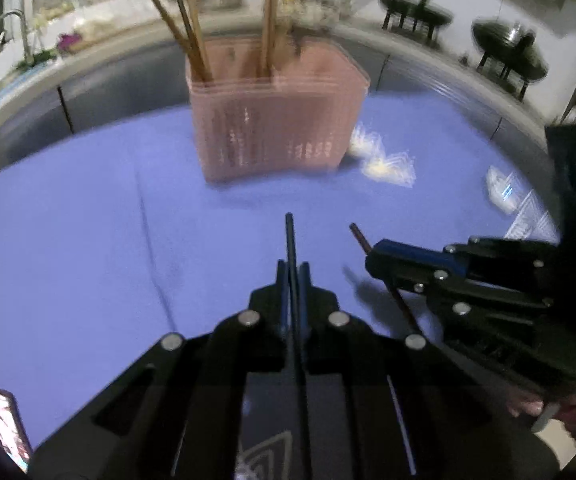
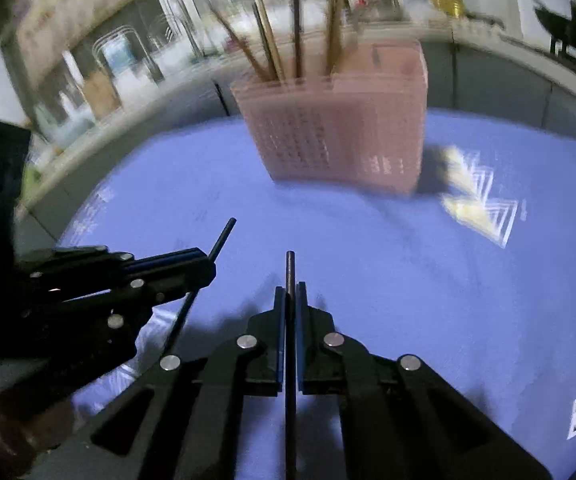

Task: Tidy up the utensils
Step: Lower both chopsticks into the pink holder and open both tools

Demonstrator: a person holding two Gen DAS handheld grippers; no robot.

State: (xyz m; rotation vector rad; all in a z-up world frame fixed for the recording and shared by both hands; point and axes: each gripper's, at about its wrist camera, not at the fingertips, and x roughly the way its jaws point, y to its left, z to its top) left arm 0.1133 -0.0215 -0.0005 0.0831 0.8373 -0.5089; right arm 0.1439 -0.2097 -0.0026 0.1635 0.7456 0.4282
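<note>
**Two chopsticks clamped, holder dead ahead toward the far edge**

- Left gripper (image 1: pixel 292 270): jaws closed down on a thin dark chopstick (image 1: pixel 289 240), held lengthwise along the fingers, tip projecting forward past the pads. The same gripper is seen from the right wrist view (image 2: pixel 204 264), its stick angled up and away.
- Right gripper (image 2: pixel 289 292): likewise closed tight on a slim chopstick (image 2: pixel 289 270), axis in line with the fingers. In the left wrist view this stick (image 1: pixel 357 236) is seen to be reddish-brown, protruding from the right gripper (image 1: pixel 371 258) toward the holder.
- Pink utensil holder (image 1: pixel 276 128) is stood upright on the blue mat (image 1: pixel 88 240), toward the mat's far edge, straight ahead of both grippers and well apart from them. Neither arm can be judged clearly nearer; the left is lined up slightly more centrally.
- Key relation: stick axes are pointed at the holder's slotted side wall, while the opening faces up. A lift and a tip toward vertical is judged to be needed before insertion.
- Holder: translucent plastic, boxy, slotted walls, divided inside; exact compartments cannot be told through the blur. Several brown wooden chopsticks (image 1: pixel 186 28) are already stood in it, leaning.
- Mat: smooth, matte, faintly creased. A white printed pattern (image 1: pixel 383 160) lies just beside the holder's right base.
</note>
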